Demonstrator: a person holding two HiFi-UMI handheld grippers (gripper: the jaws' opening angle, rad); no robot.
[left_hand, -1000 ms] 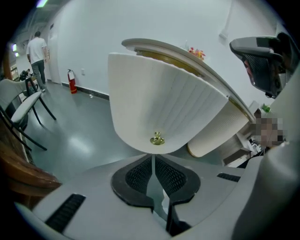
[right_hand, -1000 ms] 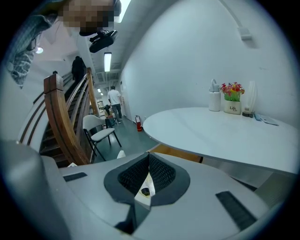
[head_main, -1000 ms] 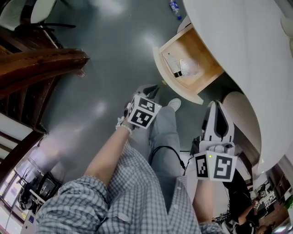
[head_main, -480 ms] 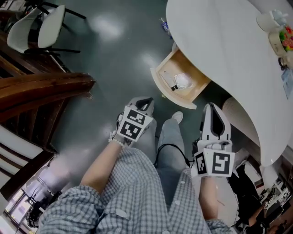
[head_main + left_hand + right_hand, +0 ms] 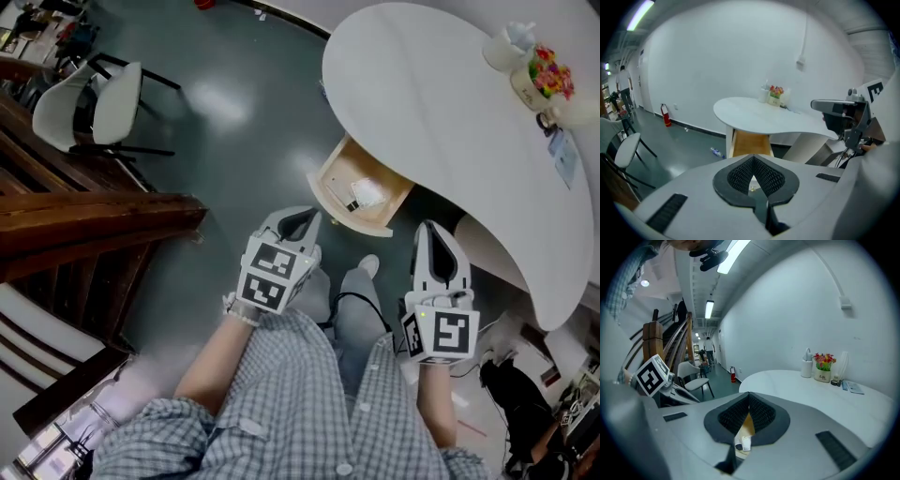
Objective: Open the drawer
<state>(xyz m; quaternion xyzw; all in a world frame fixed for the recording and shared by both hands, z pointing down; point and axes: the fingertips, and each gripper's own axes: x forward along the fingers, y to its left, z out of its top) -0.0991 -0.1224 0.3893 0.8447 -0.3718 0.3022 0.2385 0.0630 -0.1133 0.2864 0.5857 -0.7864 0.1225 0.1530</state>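
Note:
The wooden drawer [image 5: 349, 217] stands pulled out from under the white round table [image 5: 450, 122], with a few small items lying inside it. My left gripper [image 5: 298, 220] hangs in the air just in front of and above the drawer, its jaws shut on nothing. My right gripper [image 5: 433, 230] hovers to the drawer's right near the table edge, jaws also shut and empty. In the left gripper view the closed left gripper [image 5: 753, 159] points at the drawer [image 5: 750, 143] below the table [image 5: 764, 117]. In the right gripper view the drawer [image 5: 746, 427] shows through the slot under the right gripper [image 5: 749, 397].
A white chair [image 5: 94, 108] and a dark wooden stair railing [image 5: 94, 225] stand at the left. A flower pot [image 5: 544, 75] and a white bottle sit at the table's far end. A plastic bottle [image 5: 717, 152] lies on the floor. A dark bag [image 5: 516, 394] sits at lower right.
Both grippers have risen away from the open drawer, the left more than the right. The drawer now looks smaller and farther off, and more of the tabletop shows.

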